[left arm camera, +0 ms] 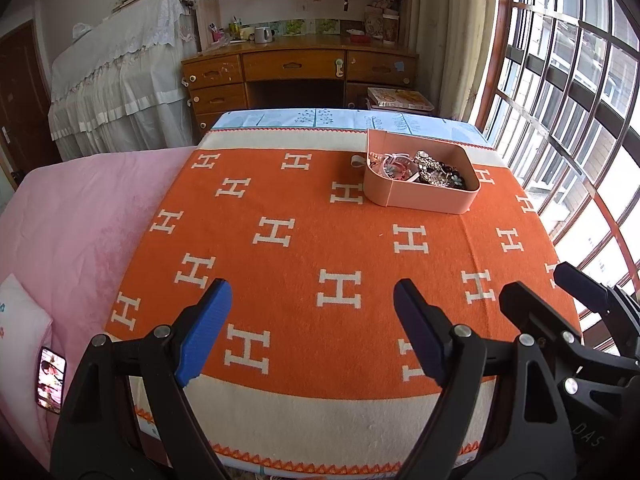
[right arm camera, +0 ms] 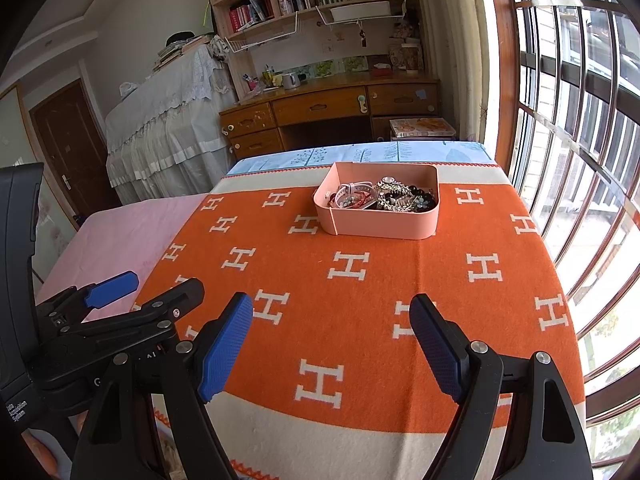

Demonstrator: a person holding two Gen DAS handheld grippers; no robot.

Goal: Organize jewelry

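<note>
So we're hovering both tools, left tool and right tool, spread wide and empty, while the pink tray of jewelry is sitting far across the orange blanket, so we're probably wanting a slow reach.

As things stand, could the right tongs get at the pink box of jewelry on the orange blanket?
Probably yes. The right tongs stand open and empty, and only bare orange blanket lies between them and the pink box, whose top is open. The box sits toward the far edge, so they must travel forward.
</note>
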